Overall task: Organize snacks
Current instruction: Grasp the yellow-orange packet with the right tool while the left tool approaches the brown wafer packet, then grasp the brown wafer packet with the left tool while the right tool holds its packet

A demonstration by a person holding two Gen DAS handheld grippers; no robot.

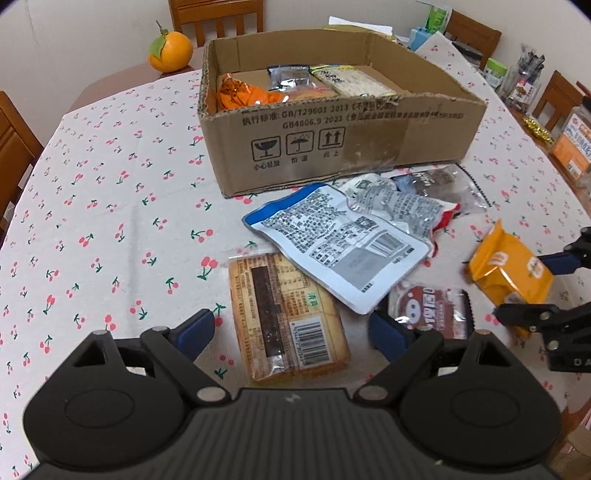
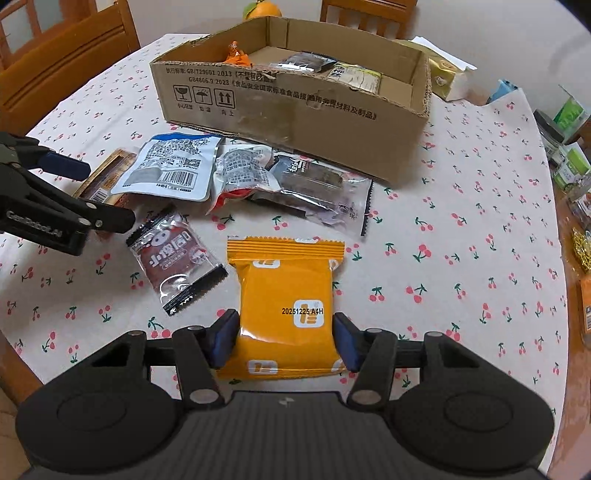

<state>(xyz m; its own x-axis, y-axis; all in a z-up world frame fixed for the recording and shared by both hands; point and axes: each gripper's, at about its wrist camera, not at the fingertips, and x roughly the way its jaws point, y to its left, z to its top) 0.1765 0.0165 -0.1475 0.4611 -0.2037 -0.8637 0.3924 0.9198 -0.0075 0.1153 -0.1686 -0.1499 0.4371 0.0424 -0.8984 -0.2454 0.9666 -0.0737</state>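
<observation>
An open cardboard box holds several snack packets; it also shows in the right wrist view. In front of it lie loose snacks. My right gripper is shut on a yellow-orange packet, fingers pressing both its sides; the same packet shows in the left wrist view. My left gripper is open, its fingers on either side of a tan biscuit pack. A white-and-blue pouch overlaps that pack. A small brown packet lies between the two grippers.
A crumpled red-and-white pouch and a clear dark-snack bag lie by the box front. An orange sits at the far left. Jars and boxes crowd the right table edge. Wooden chairs surround the table.
</observation>
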